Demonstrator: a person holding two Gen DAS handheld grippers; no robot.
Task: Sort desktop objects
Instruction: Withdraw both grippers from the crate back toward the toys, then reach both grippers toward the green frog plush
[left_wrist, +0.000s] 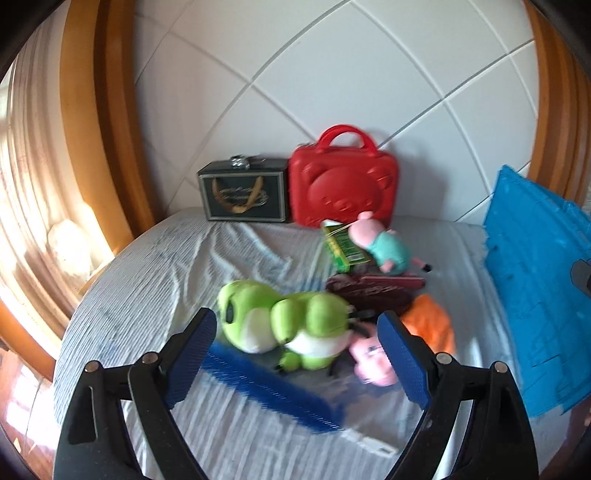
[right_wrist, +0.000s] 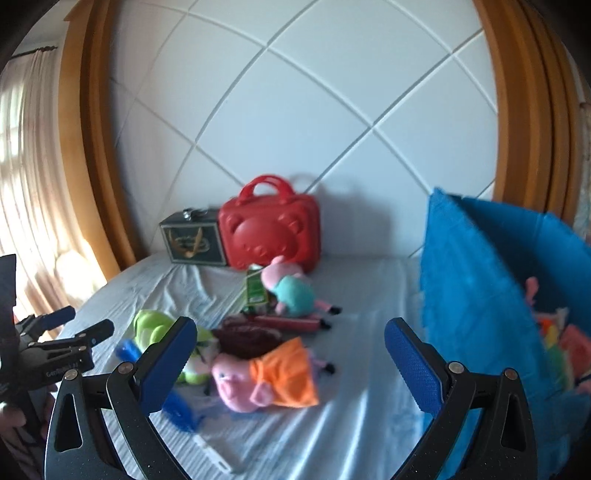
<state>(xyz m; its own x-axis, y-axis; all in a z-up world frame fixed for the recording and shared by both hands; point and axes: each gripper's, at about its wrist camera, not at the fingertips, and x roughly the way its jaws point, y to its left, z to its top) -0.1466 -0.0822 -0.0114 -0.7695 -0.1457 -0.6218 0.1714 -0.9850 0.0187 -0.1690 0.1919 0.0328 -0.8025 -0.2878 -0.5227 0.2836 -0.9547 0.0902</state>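
Sorting partly done; both grippers stood wide and empty.
Blue bin held some toys; green frog plush, pig plush remained out.

We see a white padded headboard framed in wood, a pale striped sheet, and sunlit curtains at left.

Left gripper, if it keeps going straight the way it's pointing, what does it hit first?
Most likely the green frog plush, which lies straight ahead between the open left gripper pads. The blue brush lies nearer but lower, so depth is uncertain.
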